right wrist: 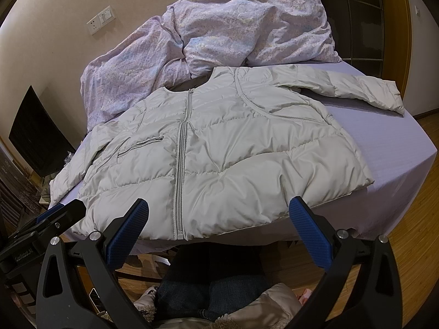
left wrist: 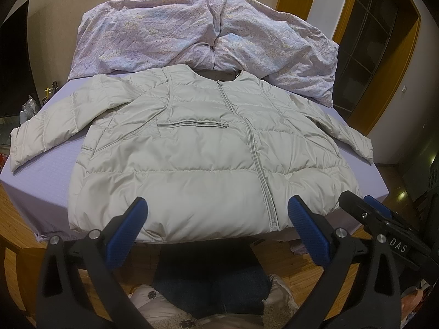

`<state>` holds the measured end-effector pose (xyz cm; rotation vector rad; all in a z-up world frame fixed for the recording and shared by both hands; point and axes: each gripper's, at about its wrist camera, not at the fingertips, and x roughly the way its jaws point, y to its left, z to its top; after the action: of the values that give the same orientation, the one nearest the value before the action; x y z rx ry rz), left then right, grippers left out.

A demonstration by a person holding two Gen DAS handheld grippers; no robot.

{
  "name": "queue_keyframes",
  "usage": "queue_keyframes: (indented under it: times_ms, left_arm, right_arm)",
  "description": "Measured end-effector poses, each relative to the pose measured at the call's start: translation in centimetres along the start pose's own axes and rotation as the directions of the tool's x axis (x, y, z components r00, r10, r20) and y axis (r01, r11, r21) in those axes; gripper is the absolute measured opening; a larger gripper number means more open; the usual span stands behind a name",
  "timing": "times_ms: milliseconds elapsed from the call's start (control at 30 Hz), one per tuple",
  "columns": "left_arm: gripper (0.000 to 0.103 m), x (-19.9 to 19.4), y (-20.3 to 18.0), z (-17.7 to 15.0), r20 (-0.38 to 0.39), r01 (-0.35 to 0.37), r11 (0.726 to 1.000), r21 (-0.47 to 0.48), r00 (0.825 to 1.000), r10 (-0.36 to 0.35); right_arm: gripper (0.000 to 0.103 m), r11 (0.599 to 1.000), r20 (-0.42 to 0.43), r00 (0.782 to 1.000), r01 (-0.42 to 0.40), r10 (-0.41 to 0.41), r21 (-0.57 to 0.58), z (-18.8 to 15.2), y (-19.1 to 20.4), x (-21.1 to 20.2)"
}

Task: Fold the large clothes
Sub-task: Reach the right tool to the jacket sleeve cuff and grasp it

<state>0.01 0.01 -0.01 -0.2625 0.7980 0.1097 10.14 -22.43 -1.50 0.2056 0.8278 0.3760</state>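
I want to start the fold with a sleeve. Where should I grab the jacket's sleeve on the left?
Take the left sleeve at its cuff, coming from the bed's left edge with the left hand-held gripper. It lies flat, spread outward from the jacket, its cuff free.

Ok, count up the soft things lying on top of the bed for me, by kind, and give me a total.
Puffer jacket, pale grey, laid flat and zipped: 1
Floral duvet, bunched at the far end: 1
Total: 2
Both lie on the lilac bed sheet, not counted.
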Motion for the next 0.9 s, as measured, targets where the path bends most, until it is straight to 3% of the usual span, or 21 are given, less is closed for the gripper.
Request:
queue_keyframes:
  times_ms: [367,700,900]
  left_arm:
    - [0.101,0.1,0.0,0.1,-0.005,-0.004,1.0,-0.002,1.0,0.004]
    - [0.101,3.0,1.2,1.1,-0.04,-0.025,1.0,-0.007,0.999,0.024]
    - [0.101,4.8,2.3,2.3,-0.046,-0.051,0.999,-0.009,0.998,0.051]
  right_arm:
    - [0.102,1.0,-0.006,1.0,0.001,-0.001,0.015,0.0,-0.5,0.5]
    - [0.102,0.987,-0.073,0.997,0.039,-0.027,0.157,1.5,-4.8,4.0]
    - [0.102,0.944,-0.071,0.996,0.08,-0.06,0.319,3.4,-10.2,6.5]
